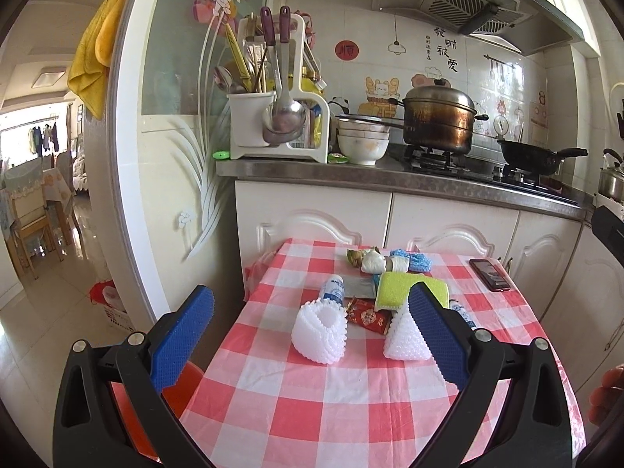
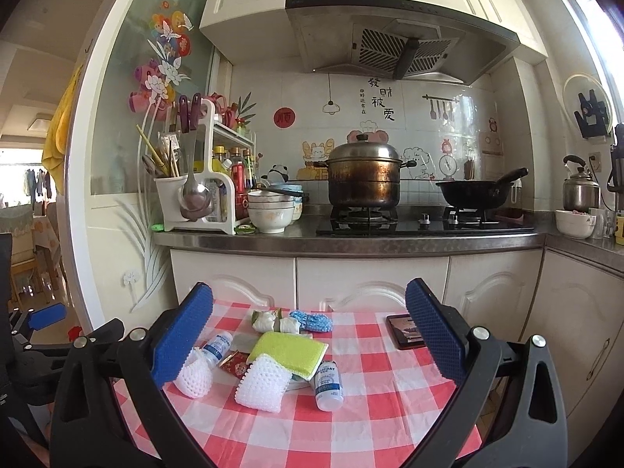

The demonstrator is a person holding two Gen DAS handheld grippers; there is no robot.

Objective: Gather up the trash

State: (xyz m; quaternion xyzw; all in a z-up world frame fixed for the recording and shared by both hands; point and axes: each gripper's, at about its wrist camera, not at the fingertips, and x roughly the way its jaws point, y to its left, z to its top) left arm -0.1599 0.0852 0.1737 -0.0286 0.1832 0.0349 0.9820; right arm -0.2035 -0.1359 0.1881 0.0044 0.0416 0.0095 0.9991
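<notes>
We see a tabletop covered in red-and-white checks. On it lie two white foam nets with a knobbly mesh texture, a lime-green sponge edged in white, a red wrapper with pale print, two white bottles with blue lettering, a light-blue knitted bundle, and a dark phone with a reddish rim. Each hand-held gripper has a black frame and blue dimpled pads. Behind stand a brown-stained steel pot, a black wok, white bowls, white cabinets and a yellow cloth.
</notes>
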